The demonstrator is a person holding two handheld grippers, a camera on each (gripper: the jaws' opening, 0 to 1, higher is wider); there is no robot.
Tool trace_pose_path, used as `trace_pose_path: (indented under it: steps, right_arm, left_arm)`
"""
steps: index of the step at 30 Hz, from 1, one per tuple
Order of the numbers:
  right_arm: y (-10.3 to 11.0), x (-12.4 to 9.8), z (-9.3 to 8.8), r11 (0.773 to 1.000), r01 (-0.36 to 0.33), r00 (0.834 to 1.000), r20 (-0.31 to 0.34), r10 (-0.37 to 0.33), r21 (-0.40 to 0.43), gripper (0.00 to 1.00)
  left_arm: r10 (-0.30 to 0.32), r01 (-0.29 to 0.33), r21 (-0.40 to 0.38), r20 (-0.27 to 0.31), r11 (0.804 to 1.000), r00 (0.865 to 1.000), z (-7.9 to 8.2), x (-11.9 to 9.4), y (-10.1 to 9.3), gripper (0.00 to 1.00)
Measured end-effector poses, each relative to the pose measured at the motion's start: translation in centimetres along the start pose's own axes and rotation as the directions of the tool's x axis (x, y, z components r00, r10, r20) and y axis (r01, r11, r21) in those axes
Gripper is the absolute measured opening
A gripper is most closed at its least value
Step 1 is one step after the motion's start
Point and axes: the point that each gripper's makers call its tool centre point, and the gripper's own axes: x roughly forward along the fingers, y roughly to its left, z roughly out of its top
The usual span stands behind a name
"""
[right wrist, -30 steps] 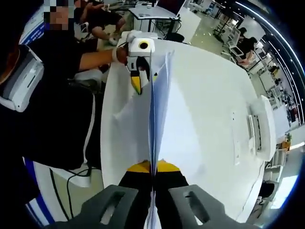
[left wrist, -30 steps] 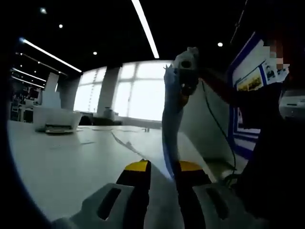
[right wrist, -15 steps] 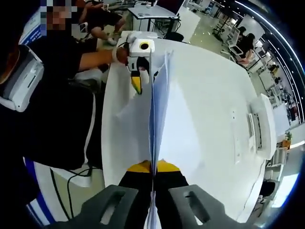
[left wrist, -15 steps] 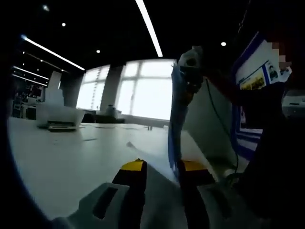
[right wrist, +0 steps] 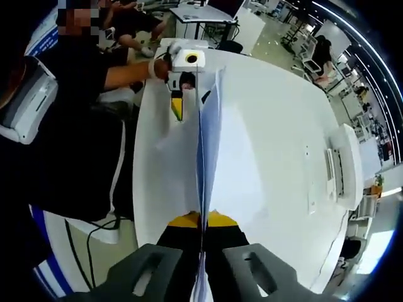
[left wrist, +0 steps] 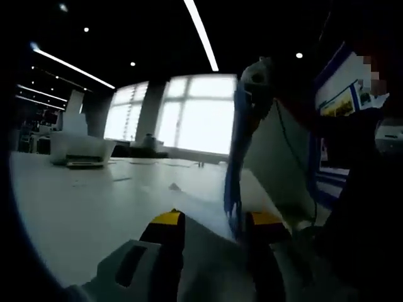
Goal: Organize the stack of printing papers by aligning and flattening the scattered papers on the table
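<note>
The right gripper [right wrist: 201, 221] has its jaws pressed together on a stack of paper [right wrist: 206, 151]. The left gripper [left wrist: 211, 220] has its jaws spread apart, and a hand [right wrist: 158, 68] holds it.

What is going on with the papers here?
A person is holding a stack of printing papers on edge above the white table. The right tool is shut on the near end of the stack. The left tool sits at the far end with its jaws apart, the sheets beside one jaw. A printer sits farther along the table.

white papers [right wrist: 208, 145], white table [right wrist: 277, 151], yellow-tipped claw [right wrist: 201, 221]
</note>
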Motion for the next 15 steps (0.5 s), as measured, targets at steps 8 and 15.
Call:
trace_pose_path:
  steps: [8, 15]
  right_arm:
    - [0.0, -0.1, -0.1, 1.000, 0.001, 1.000, -0.001, -0.001, -0.005, 0.00]
    - [0.0, -0.2, -0.3, 1.000, 0.004, 1.000, 0.003, -0.004, 0.001, 0.00]
  left_arm:
    - [0.030, -0.030, 0.002, -0.027, 1.000, 0.999, -0.3, -0.2, 0.9, 0.66]
    - [0.054, -0.054, 0.007, -0.013, 0.999, 0.998, 0.1, -0.5, 1.3, 0.71]
